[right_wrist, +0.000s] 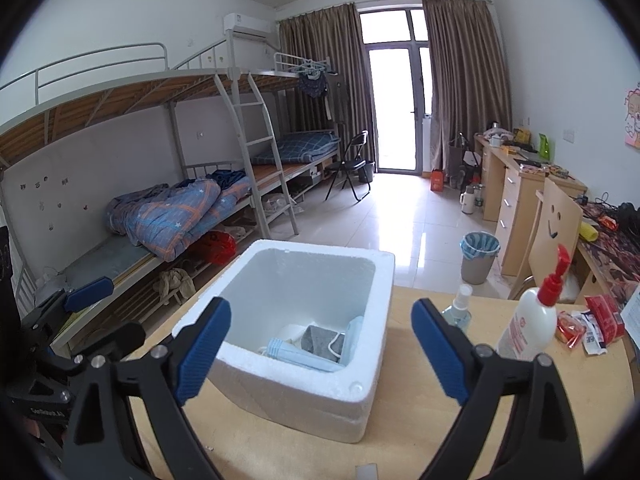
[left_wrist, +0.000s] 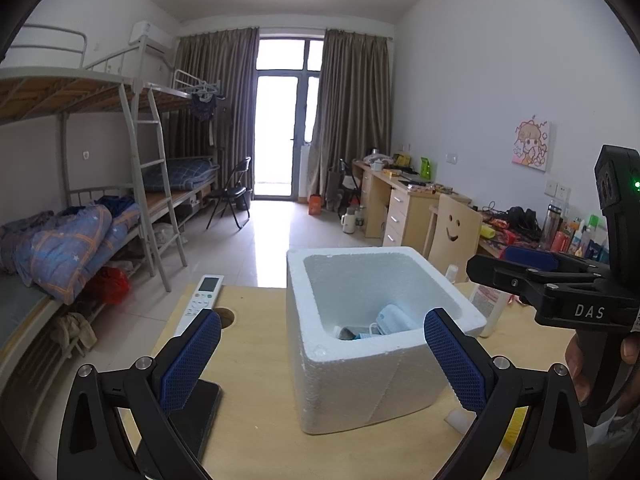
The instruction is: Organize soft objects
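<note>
Down in the white foam box point(right_wrist: 280, 312) lie the soft things: a pale blue face mask point(right_wrist: 352, 340) against the wall, a grey cloth point(right_wrist: 322, 342) beside it, and another folded blue mask point(right_wrist: 296, 354) at the near edge, all resting on the bottom. The box sits on the wooden desk point(right_wrist: 420, 420), straight ahead of the right gripper point(right_wrist: 320, 354) and just below its tips, and those blue pads point(right_wrist: 204, 354) stand wide apart with nothing pinched between them, the box's near rim showing through the gap. Over on the other side, the left gripper point(left_wrist: 322, 356) is spread wide too, empty, with the same box just ahead between its fingers. Off to the right gripper's right, a white pump bottle point(right_wrist: 528, 320) with a red nozzle stands upright on the desk, a small clear spray bottle point(right_wrist: 458, 308) nearer the box, and red snack packets point(right_wrist: 592, 320) farther out by the edge. Ahead and left of the left gripper, a white remote control point(left_wrist: 202, 298) lies flat near a round hole point(left_wrist: 226, 317) in the desk, and a dark flat slab point(left_wrist: 196, 420) sits beneath its left finger.
</note>
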